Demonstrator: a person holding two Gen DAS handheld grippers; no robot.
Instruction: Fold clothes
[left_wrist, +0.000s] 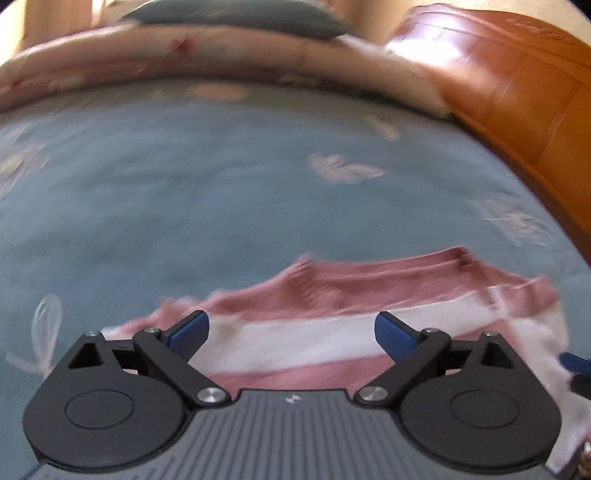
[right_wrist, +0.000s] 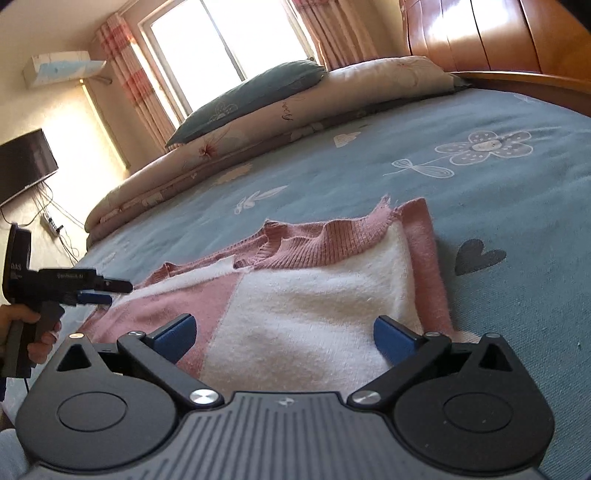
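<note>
The pink and white sweater (right_wrist: 306, 291) lies flat, its long side running left to right, collar pointing away from the right gripper (right_wrist: 283, 334). Both the right and the left gripper (left_wrist: 291, 332) are wide open, holding nothing.

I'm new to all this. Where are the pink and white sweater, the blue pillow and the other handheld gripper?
pink and white sweater (right_wrist: 314, 295): right wrist view, white panel.
blue pillow (right_wrist: 251, 99): right wrist view, its middle.
left gripper (right_wrist: 110, 291): right wrist view, finger ends.
</note>
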